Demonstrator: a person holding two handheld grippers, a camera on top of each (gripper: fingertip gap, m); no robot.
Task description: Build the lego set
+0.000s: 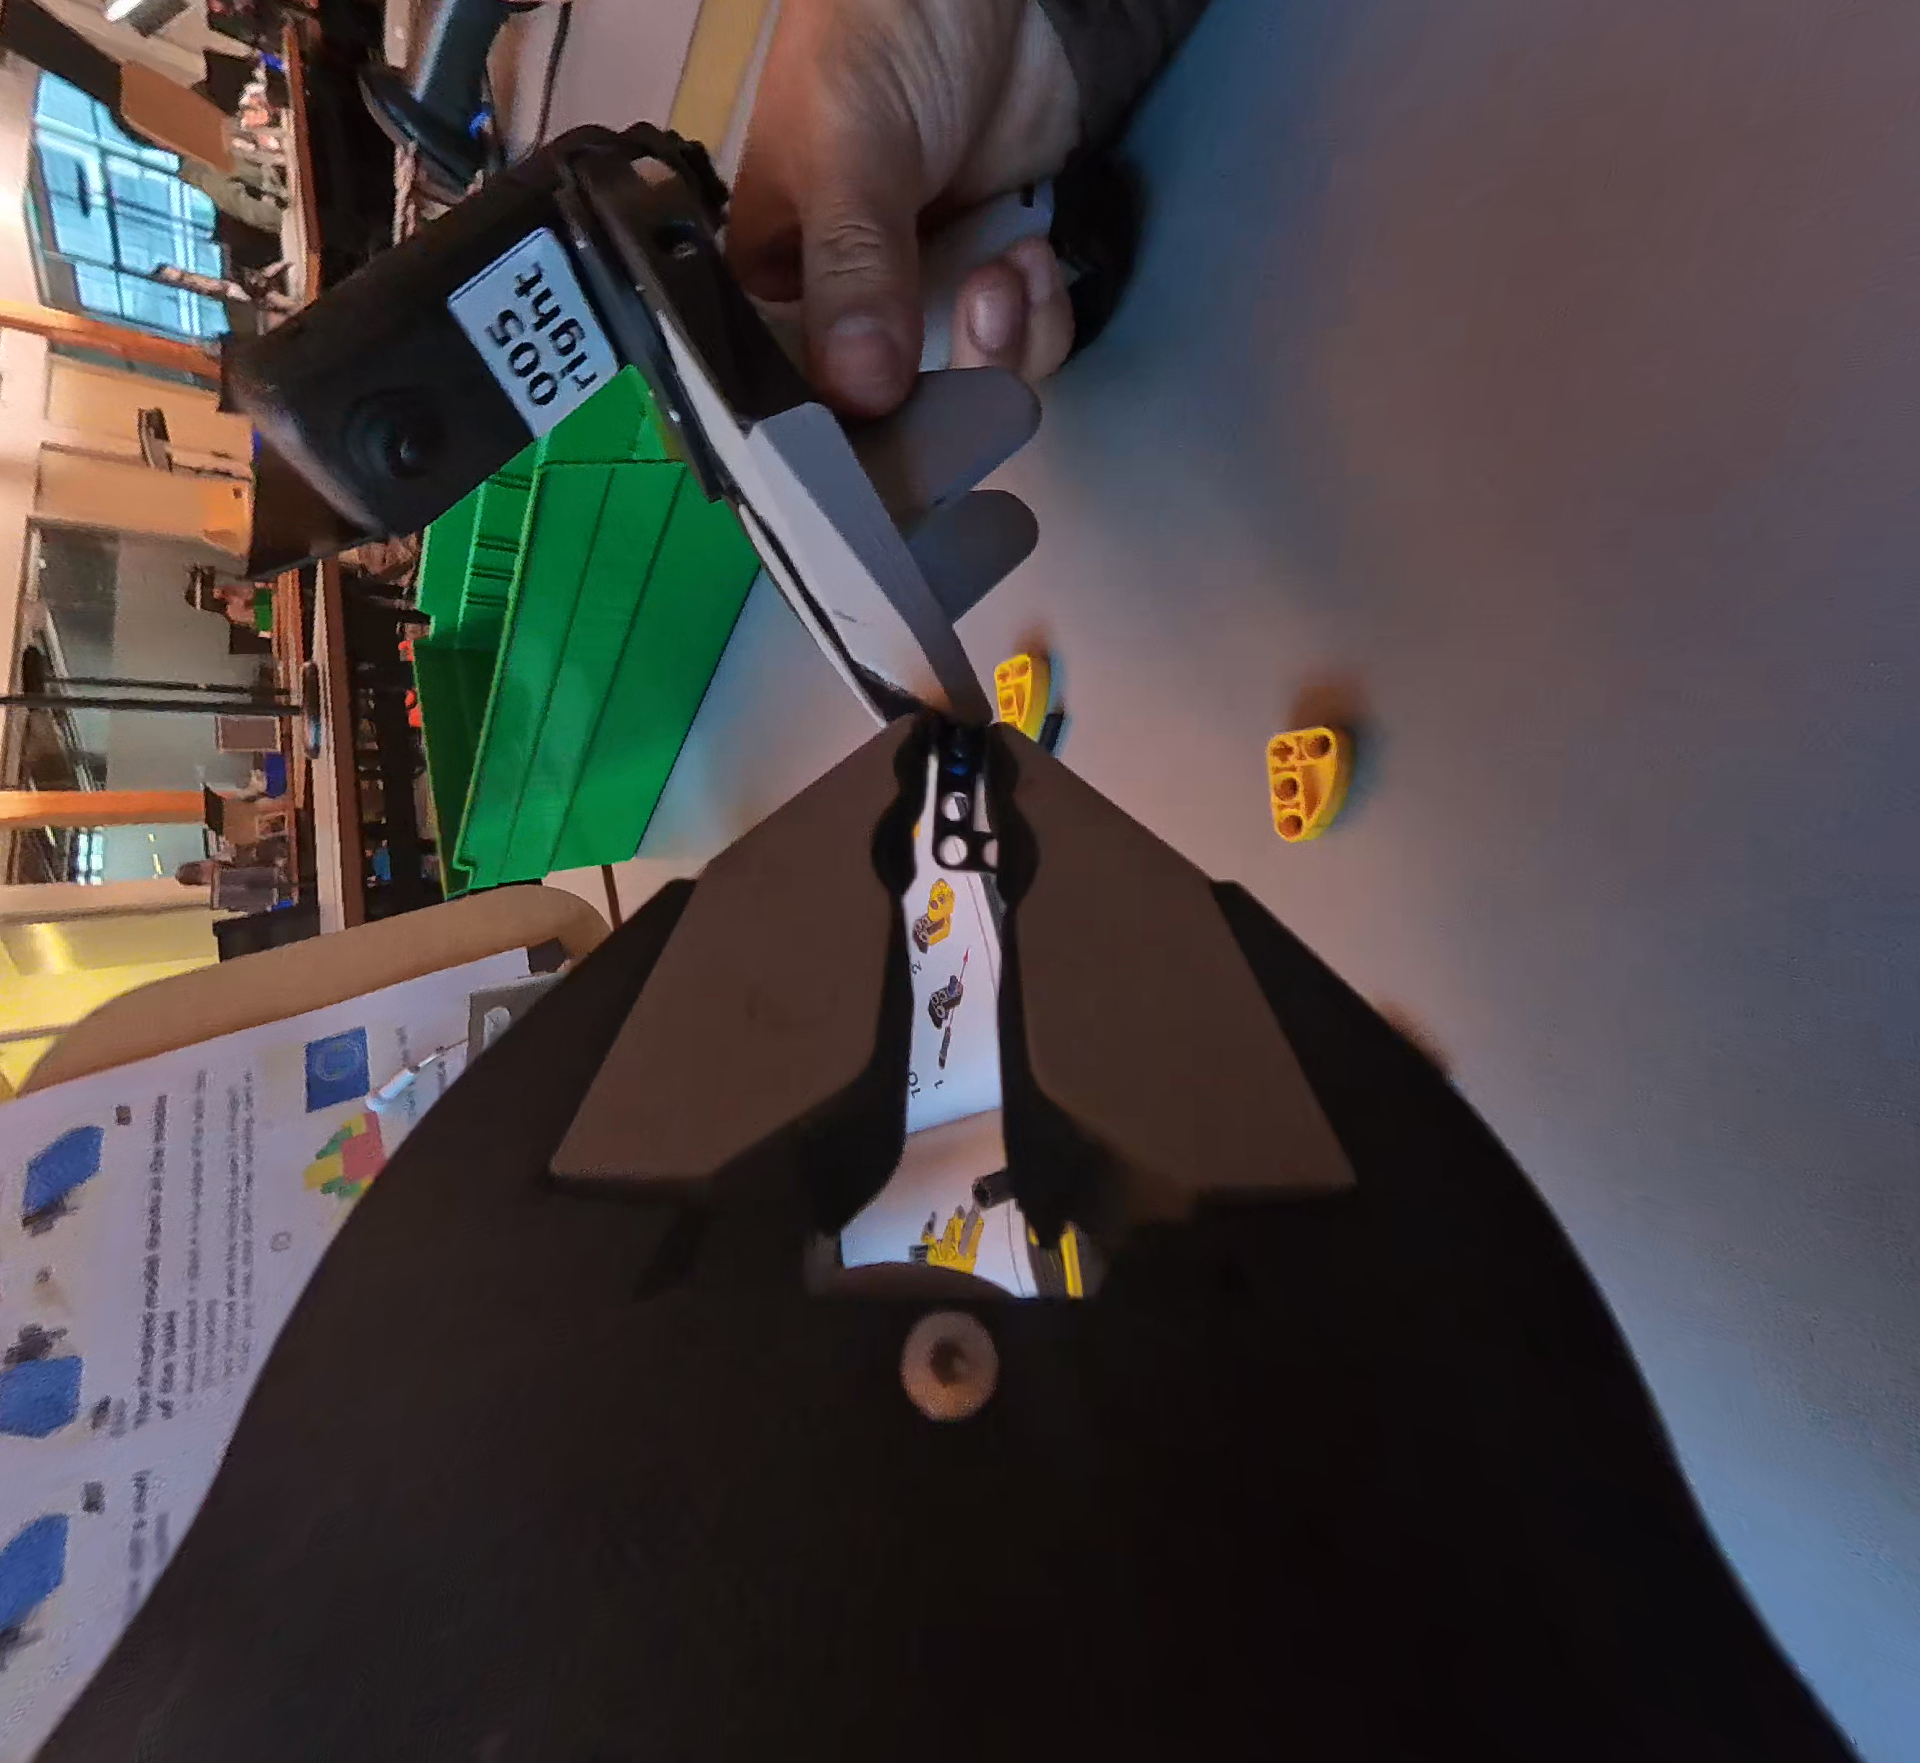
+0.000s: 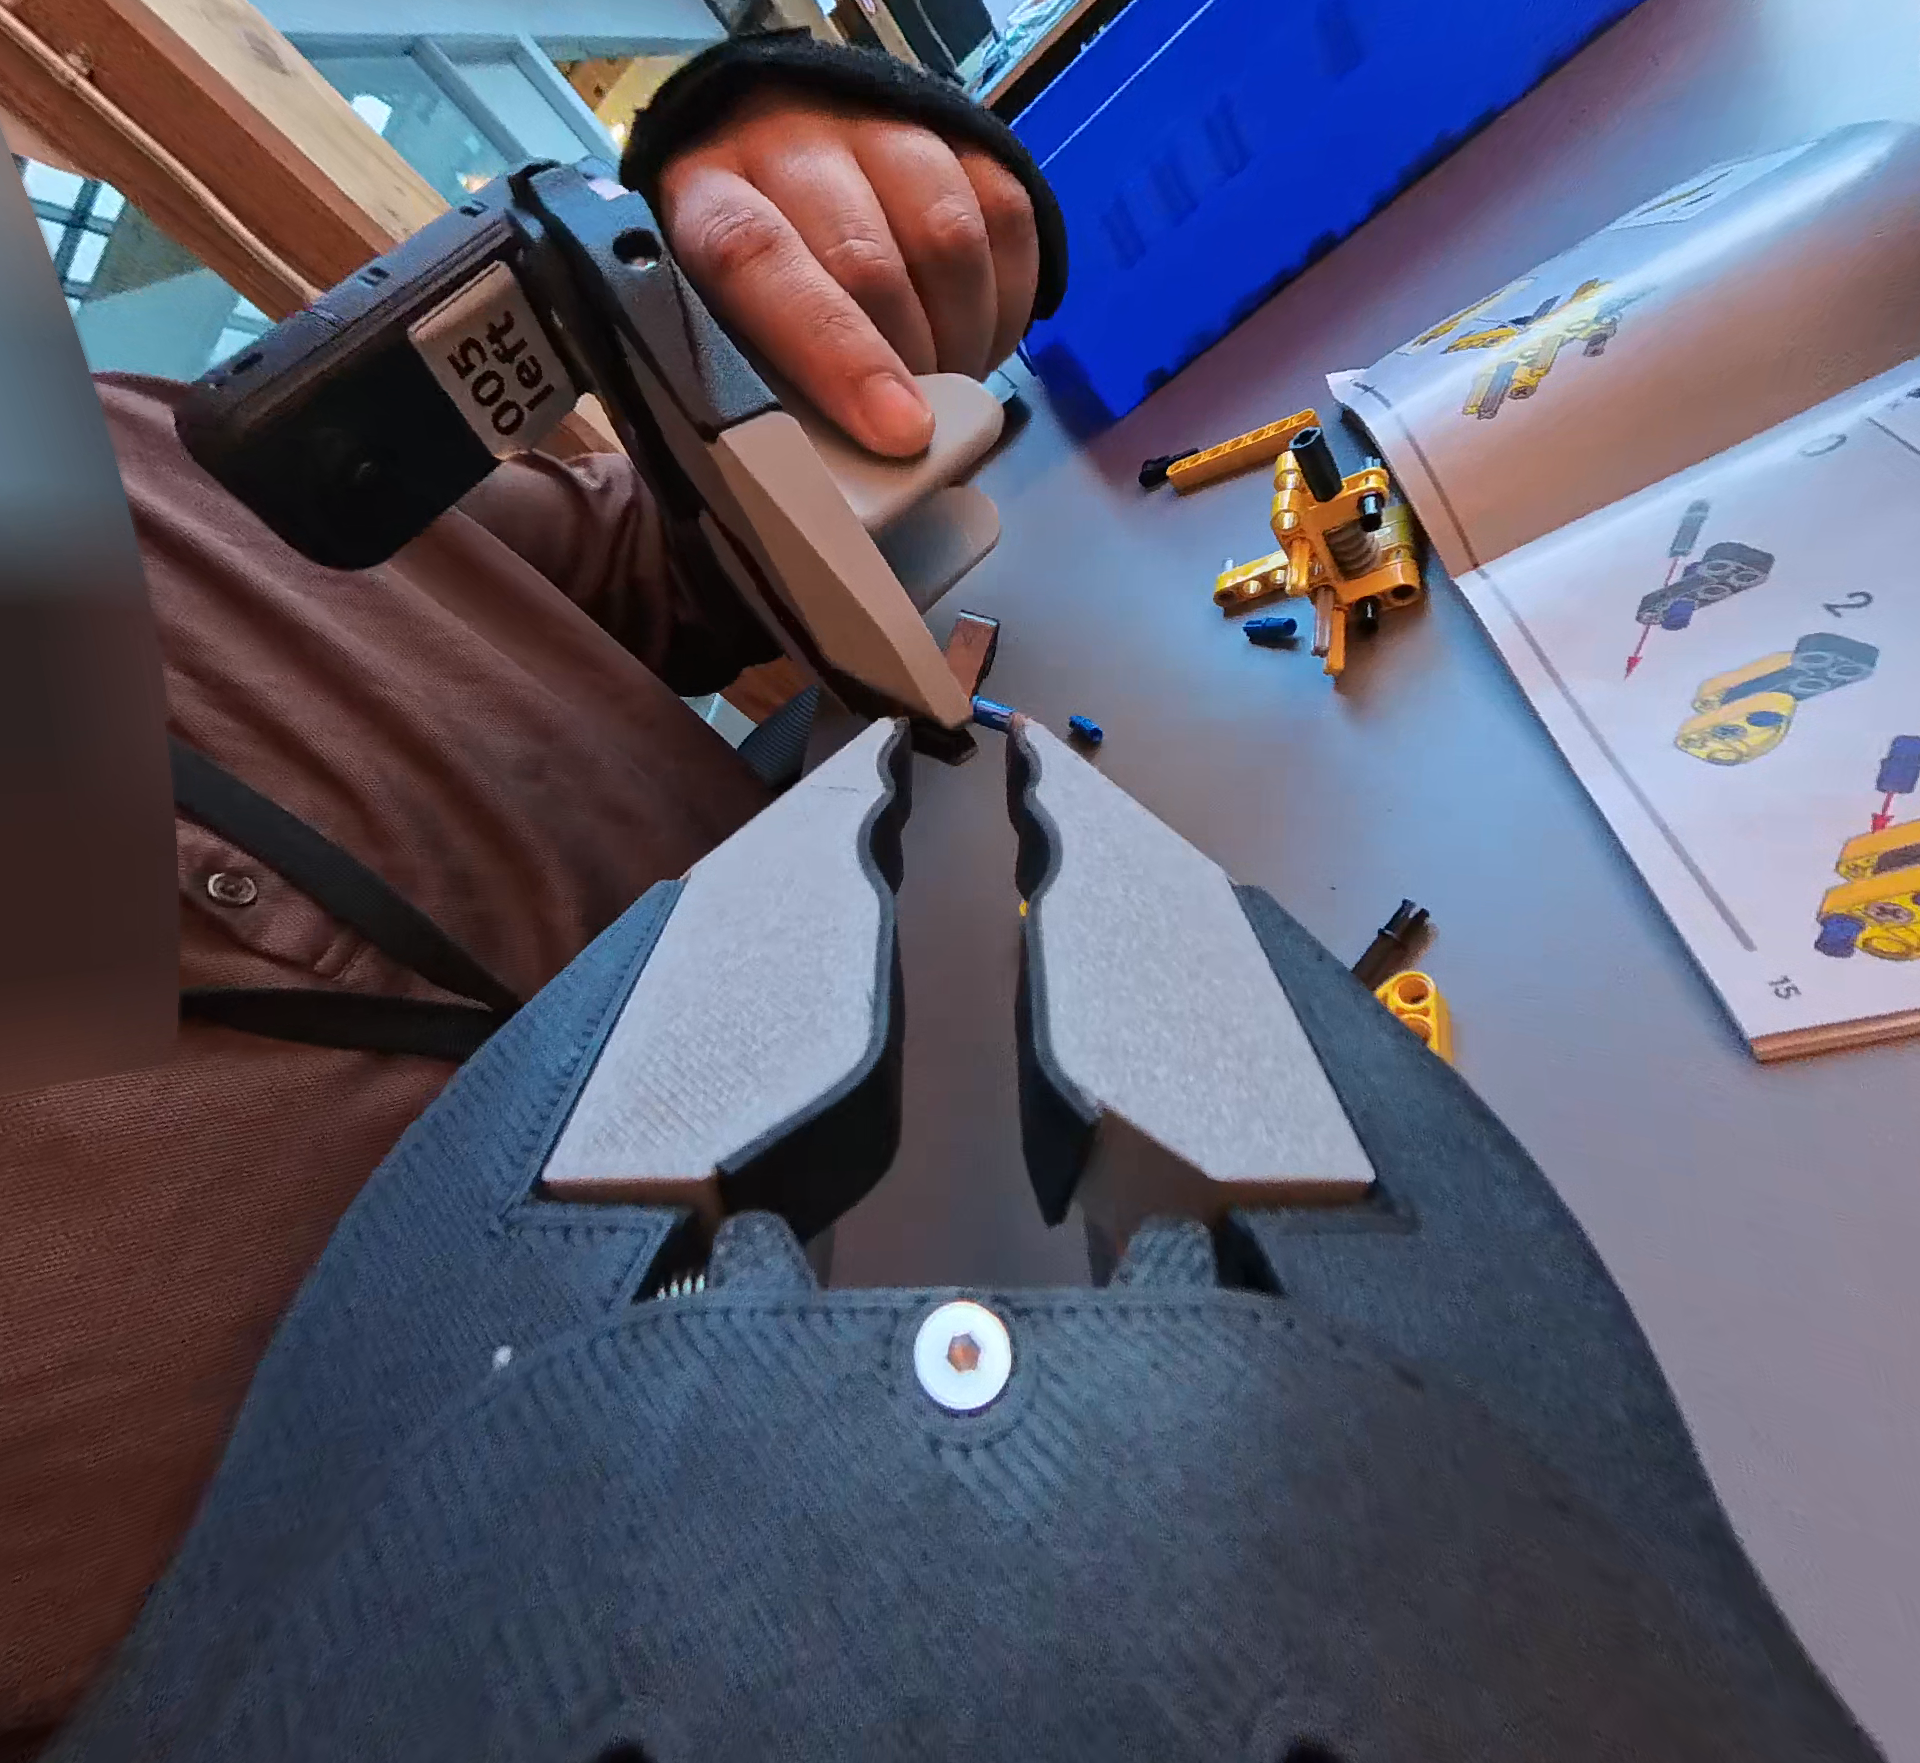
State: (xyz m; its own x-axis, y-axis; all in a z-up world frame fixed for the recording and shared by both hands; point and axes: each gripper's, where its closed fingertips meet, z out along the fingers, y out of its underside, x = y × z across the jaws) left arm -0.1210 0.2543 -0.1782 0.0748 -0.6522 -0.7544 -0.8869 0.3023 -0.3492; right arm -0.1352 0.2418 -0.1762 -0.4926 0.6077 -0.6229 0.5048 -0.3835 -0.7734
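Item: black beam (image 1: 961,814), clamped in my left jaws, presented at twelve o'clock so my right jaws, nearly closed, can seat blue pin (image 2: 994,711).

Two grippers (image 1: 951,726) (image 2: 956,737), two bins (image 1: 582,633) (image 2: 1351,82), one booklet (image 2: 1714,674)

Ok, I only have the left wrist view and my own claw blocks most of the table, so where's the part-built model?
Observer: The yellow assembly stands right beside the open booklet.
Operator: Any spare pins near it?
Observer: A blue pin lies just in front of the assembly.
Operator: Only that one?
Observer: A second pin lies loose close to the right claw.
Operator: What's beyond the assembly?
Observer: A yellow beam, then a blue bin.
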